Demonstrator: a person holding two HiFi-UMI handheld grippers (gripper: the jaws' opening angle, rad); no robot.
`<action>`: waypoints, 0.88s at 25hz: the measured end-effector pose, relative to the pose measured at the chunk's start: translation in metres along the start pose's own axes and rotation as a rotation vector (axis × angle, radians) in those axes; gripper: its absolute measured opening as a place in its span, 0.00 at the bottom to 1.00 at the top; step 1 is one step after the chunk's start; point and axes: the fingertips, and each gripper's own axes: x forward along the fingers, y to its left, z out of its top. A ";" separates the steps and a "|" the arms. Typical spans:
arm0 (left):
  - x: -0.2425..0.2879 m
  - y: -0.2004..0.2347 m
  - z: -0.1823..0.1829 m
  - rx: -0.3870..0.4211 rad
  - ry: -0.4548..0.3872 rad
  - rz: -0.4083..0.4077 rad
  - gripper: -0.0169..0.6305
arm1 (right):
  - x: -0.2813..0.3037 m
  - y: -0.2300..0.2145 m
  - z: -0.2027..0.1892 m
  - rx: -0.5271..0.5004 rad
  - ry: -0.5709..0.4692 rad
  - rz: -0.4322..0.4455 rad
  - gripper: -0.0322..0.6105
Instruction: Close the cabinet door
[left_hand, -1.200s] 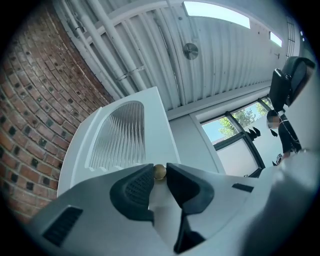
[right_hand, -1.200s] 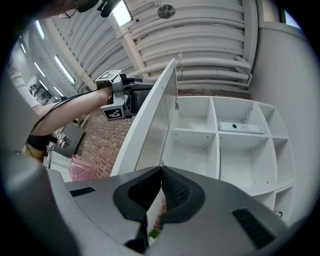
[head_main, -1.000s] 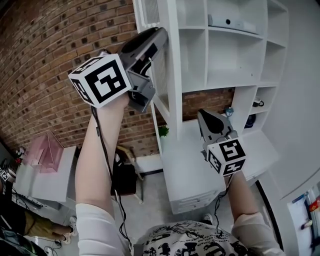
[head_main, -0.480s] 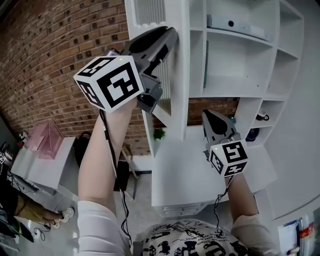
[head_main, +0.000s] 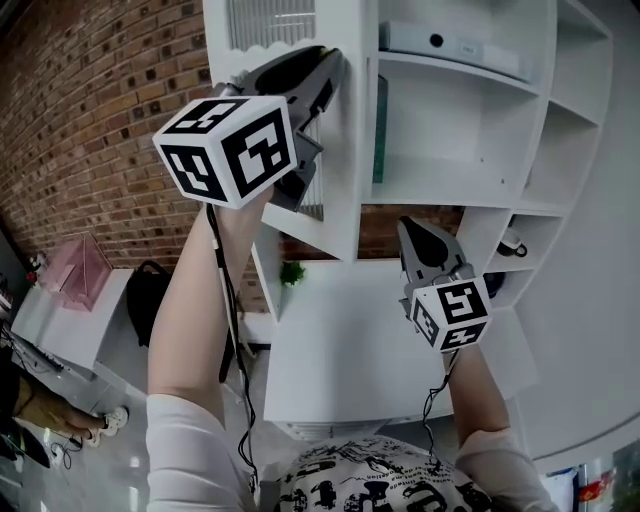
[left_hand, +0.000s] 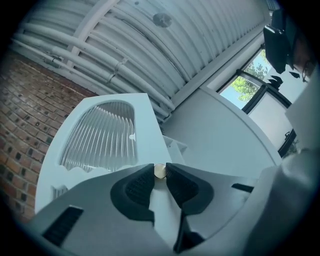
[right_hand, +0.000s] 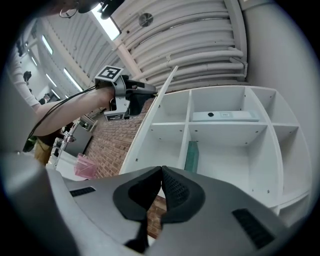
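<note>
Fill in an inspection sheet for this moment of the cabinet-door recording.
Surface: white desk top, with a small plant at its back edge.
Job's things: cabinet door with ribbed glass, standing ajar; its brass knob is gripped.
Clutter: flat white device on the top shelf; green upright item in the compartment below.
Grippers: left tongs shut on the brass knob; right tongs shut, empty, apart from the door.
Cables: black cable runs down the left forearm.
Surroundings: brick wall; pink box on a side table.
</note>
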 end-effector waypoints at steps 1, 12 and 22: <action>0.006 0.001 -0.004 0.013 0.004 0.010 0.15 | 0.001 -0.006 -0.002 0.005 -0.004 0.007 0.07; 0.064 0.013 -0.038 0.087 0.072 0.104 0.16 | 0.024 -0.067 -0.018 -0.005 -0.030 0.063 0.07; 0.101 0.029 -0.059 0.159 0.138 0.214 0.17 | 0.043 -0.085 -0.030 0.010 -0.043 0.113 0.07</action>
